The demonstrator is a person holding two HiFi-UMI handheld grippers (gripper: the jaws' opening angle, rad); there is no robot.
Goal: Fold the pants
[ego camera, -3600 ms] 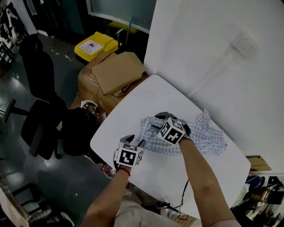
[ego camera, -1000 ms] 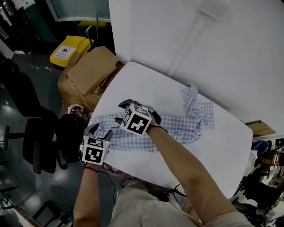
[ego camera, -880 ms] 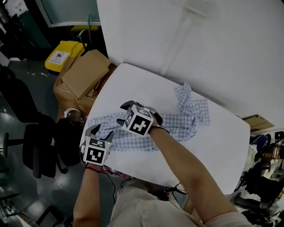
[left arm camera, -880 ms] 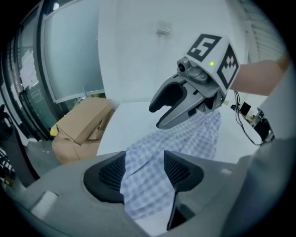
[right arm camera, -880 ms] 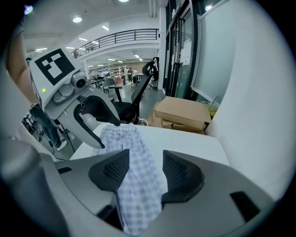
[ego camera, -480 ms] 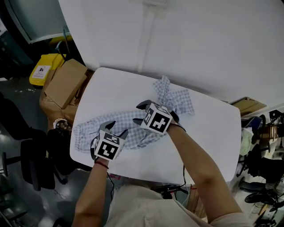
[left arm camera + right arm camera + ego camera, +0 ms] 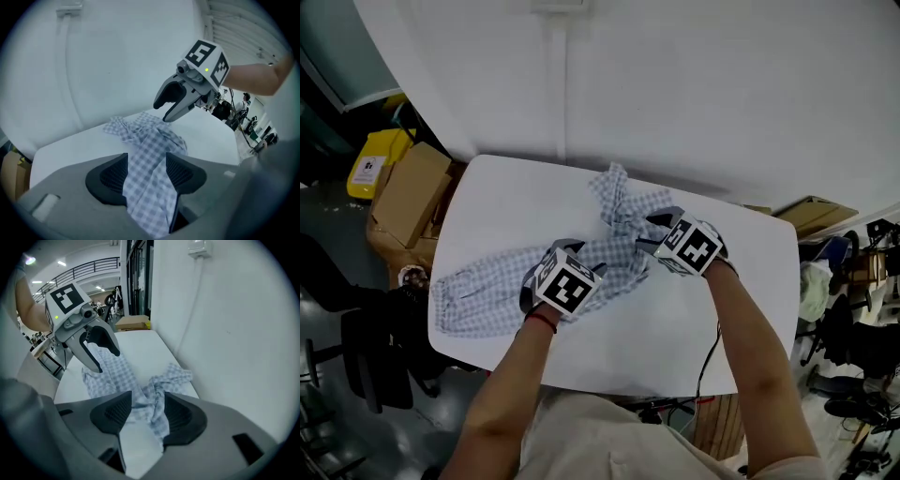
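**Left tool (image 7: 146, 163) and right tool (image 7: 147, 401) slid right along the checked pants (image 7: 487, 286)**

Since a second before, both tools had travelled rightward along the near side of the pants. They had left the end by the tabletop's left edge and gone toward the rumpled end by the wall, while the cloth itself lay much where it had been.

The pants stretched across the white tabletop (image 7: 675, 337). One end reached the left edge and the other was bunched up near the white wall (image 7: 722, 94).

The left tool stood over the middle of the garment, angled downward. Its jaws were well apart, with checked fabric running through the gap and spilling back toward the tool's body, and the pads were not squeezing it.

The right tool was at the bunched end, a little to the right of the left one. Its jaws were likewise wide, and the crumpled cloth lay between them without the pads closing on it.

Off the tabletop's left side sat a cardboard box (image 7: 403, 192), with a yellow bin (image 7: 370, 164) just beyond it.
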